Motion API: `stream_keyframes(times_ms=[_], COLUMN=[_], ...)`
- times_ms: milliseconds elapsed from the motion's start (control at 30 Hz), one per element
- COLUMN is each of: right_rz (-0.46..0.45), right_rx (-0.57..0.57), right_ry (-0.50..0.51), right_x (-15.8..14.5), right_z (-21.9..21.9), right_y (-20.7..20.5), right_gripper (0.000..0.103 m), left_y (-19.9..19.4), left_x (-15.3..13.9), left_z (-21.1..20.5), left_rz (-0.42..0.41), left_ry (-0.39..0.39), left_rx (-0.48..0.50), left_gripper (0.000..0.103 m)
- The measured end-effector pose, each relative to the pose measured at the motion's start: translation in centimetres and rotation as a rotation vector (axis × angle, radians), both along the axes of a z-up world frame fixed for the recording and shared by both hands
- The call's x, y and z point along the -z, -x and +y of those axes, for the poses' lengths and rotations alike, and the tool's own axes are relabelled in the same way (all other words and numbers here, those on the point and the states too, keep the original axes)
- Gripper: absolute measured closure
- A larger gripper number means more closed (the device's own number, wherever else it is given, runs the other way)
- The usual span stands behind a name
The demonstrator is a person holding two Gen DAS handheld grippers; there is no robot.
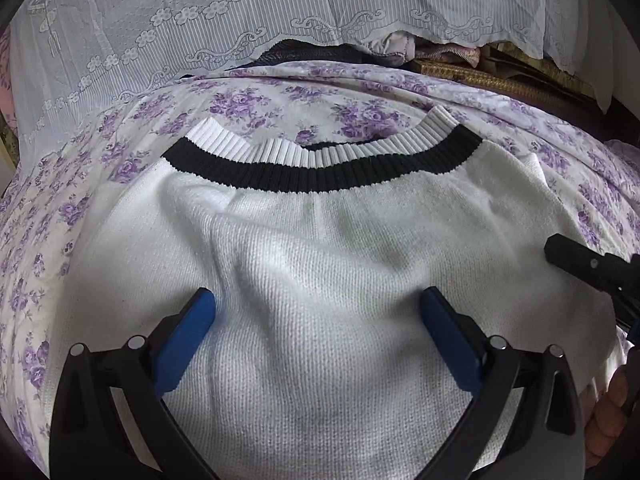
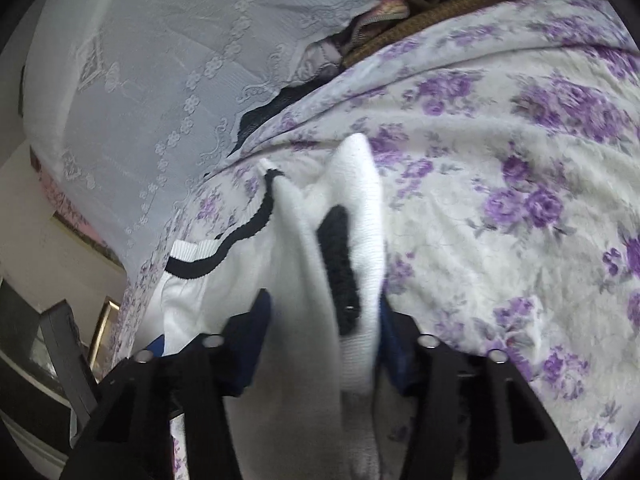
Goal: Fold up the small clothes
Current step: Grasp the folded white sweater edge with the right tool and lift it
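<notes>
A white knit garment [image 1: 320,248] with a black-and-white ribbed band [image 1: 320,172] lies spread on a purple-flowered sheet [image 1: 280,100]. My left gripper [image 1: 318,300] hovers over its middle, blue pads wide apart with nothing between them. At the garment's right edge, a black finger of my right gripper [image 1: 576,260] shows. In the right wrist view, my right gripper [image 2: 324,304] is shut on a raised, bunched fold of the garment [image 2: 356,184] that bears a black patch [image 2: 340,264]. The cloth fills the gap between its blue pads. The ribbed band [image 2: 240,236] trails off to the left.
A white lace cloth [image 1: 160,20] covers a raised pile behind the sheet, with bundled fabrics and brown woven items [image 1: 460,68] under its right end. A person's hand [image 1: 612,400] shows at the right. Left of the bed stand dark furniture and a frame [image 2: 60,340].
</notes>
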State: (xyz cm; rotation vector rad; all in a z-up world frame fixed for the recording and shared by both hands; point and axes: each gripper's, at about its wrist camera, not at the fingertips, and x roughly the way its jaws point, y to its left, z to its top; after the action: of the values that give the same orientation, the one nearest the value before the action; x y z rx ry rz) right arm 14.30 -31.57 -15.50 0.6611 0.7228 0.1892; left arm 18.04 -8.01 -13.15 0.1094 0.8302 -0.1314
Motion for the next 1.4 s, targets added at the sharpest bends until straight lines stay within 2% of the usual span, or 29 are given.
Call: stream_keyframes(times_ms=[400,500,600,633,733,800,933,1067,1167,1233,1333,1400], right_rz=[0.025,0.031,0.026,0.008,-0.040,-0.048,-0.069,-0.074,-0.052,-0.030,-0.032,-0.059], right_rx=[-0.009,0.006,0.035,0.047,0.058,0.058,0.061,0.037,0.035,0.029,0.041,0.038], right_ry=[0.016,0.016,0.003,-0.005,-0.022,0.002,0.120,0.140,0.120,0.085,0.044,0.070], right_x=[0.4,0.4,0.4,0.3,-0.1,-0.6,-2.0,-2.5,-2.0,-1.5,-1.4,-2.2], right_z=[0.2,0.3,0.2,0.2,0.3,0.8,2.5,3.0,2.6,2.2,1.8,2.4], right_y=[-1.2,-1.2,-0.6,-0.1,1.1,1.3,1.3,1.2,1.0,0.6,0.7,0.9], right_gripper=[0.053,0.057,0.067,0.073,0.077,0.078,0.079,0.079,0.078,0.076,0.079,0.080], left_y=[0.1,0.1,0.1,0.1,0.1,0.0,-0.8,-2.4,-4.4,-5.6,-7.1,-7.7], left_x=[0.0,0.0,0.0,-0.1,-0.1,-0.2,-0.8,-2.9,-4.6,-4.9,-3.7,-2.6], left_z=[0.0,0.0,0.0,0.1,0.2,0.1,-0.3,-0.5,-1.6,-3.1,-4.9,-5.4], left_rz=[0.000,0.001,0.002,0.002,0.005,0.006,0.029,0.041,0.027,0.032,0.048,0.077], left_ry=[0.001,0.002,0.005,0.007,0.015,0.016,-0.002,0.006,-0.011,-0.049,-0.127,-0.145], left_rx=[-0.001,0.000,0.003,0.005,0.008,0.010,0.022,0.039,0.036,0.052,0.041,0.039], left_gripper=[0.004,0.004,0.004,0.004,0.004,0.004,0.004,0.004,0.004,0.004,0.004,0.004])
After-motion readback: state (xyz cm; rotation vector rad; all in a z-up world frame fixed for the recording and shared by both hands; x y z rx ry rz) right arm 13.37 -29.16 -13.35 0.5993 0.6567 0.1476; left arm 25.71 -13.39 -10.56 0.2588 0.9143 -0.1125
